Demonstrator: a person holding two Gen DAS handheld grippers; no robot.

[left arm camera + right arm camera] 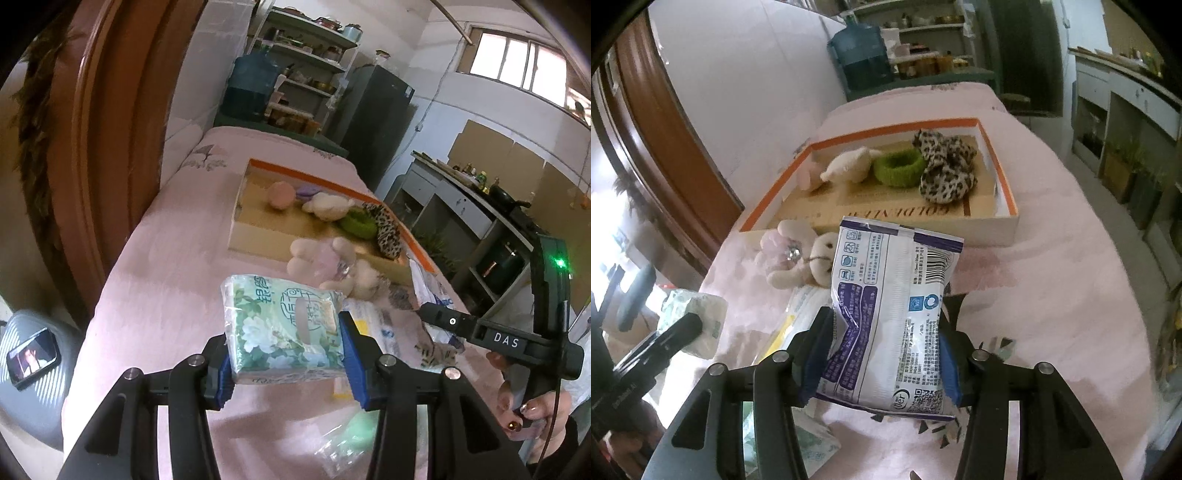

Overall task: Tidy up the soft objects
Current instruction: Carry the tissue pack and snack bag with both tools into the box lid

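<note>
Green-flowered tissue pack [284, 328] sits squeezed in the left gripper [286, 354], held above the pink cover [166, 280]. The right gripper [881, 354] clamps a white-and-purple pouch [890, 314], tray [1006, 184] waiting beyond. Both look light and squashy with slippery film, so grip mid-body, gently.

Green floral tissue pack [284, 328], white-purple wipes pouch [890, 317], both lifted
</note>
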